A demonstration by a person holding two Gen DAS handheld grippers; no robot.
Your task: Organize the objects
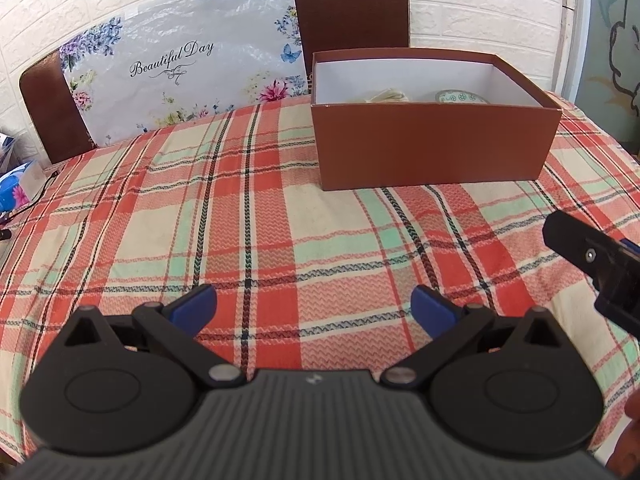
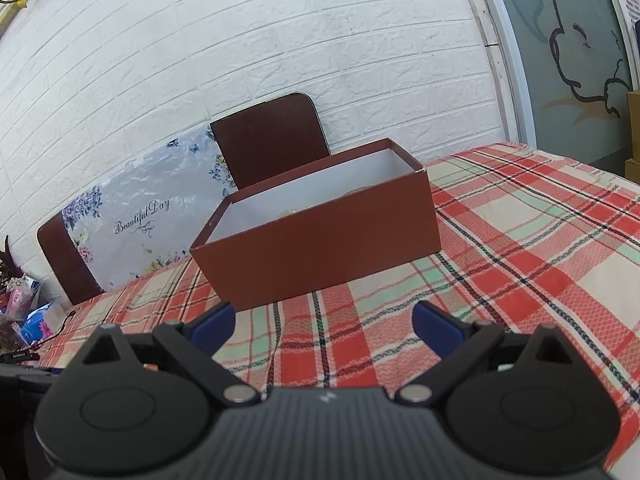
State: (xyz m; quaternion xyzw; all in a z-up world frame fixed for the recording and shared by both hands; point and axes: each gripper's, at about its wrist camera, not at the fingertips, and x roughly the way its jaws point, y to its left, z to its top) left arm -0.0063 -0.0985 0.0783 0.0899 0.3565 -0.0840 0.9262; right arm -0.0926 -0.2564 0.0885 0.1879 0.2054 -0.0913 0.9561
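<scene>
A brown cardboard box [image 1: 432, 144] with a white inside stands open on the plaid tablecloth [image 1: 240, 220], far right in the left wrist view. Over its front wall I see a cream bundle [image 1: 390, 96] and a round green-patterned item [image 1: 460, 97] inside. My left gripper [image 1: 314, 308] hovers open over bare cloth, well short of the box, nothing between its blue pads. In the right wrist view the box [image 2: 320, 248] sits just ahead and my right gripper [image 2: 324, 328] is open and empty. A black part of the right gripper [image 1: 592, 256] shows at the left view's right edge.
Two brown chair backs [image 1: 352, 12] [image 1: 52, 116] stand behind the table, with a floral "Beautiful Day" bag [image 1: 180, 64] leaning between them. Clutter and a blue packet [image 1: 16, 188] lie off the table's left edge. A white brick wall [image 2: 280, 40] is behind.
</scene>
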